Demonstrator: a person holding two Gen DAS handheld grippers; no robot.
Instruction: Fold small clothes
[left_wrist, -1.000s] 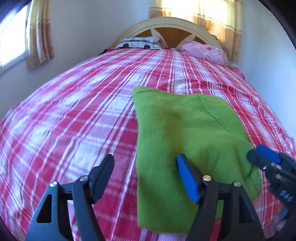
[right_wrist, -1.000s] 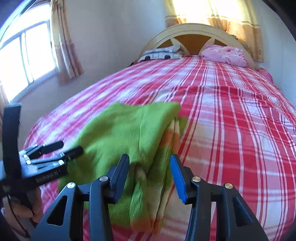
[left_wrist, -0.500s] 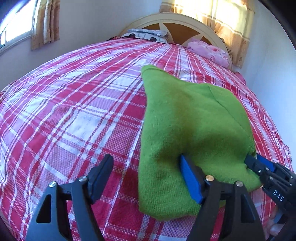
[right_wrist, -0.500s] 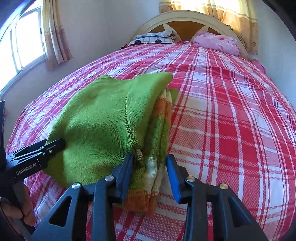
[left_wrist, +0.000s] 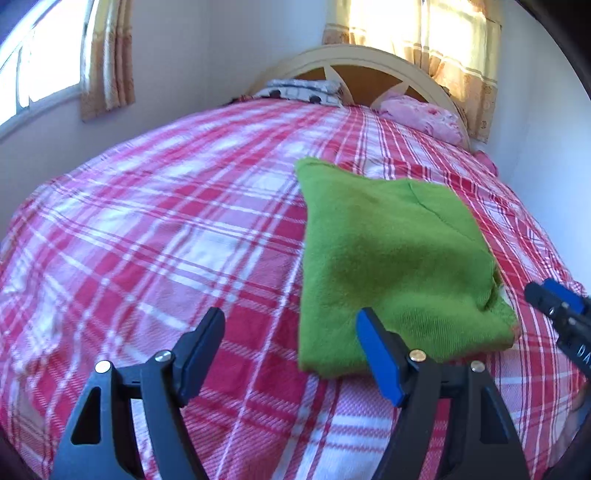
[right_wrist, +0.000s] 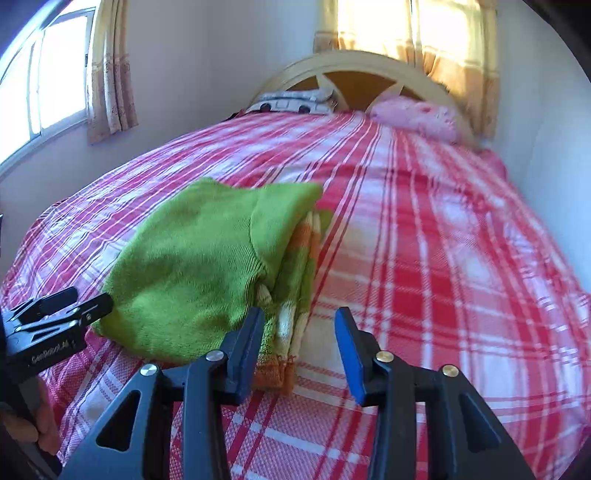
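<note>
Now I have both sets of fingers off the green sweater (left_wrist: 391, 254), folded near the bed's (left_wrist: 147, 229) foot edge. Left gripper (left_wrist: 290, 343) gapes wide, empty; right gripper (right_wrist: 299, 343), just opening, half-spread, holds nothing. I'd retreat level without snagging its striped edge.

Bed (left_wrist: 166, 229) under a red-and-white plaid cover

A folded green knitted garment (left_wrist: 388, 258) lies flat toward the foot edge — a pink pillow (left_wrist: 424, 114) and a grey patterned pillow (left_wrist: 303, 88) rest at the headboard end.
</note>
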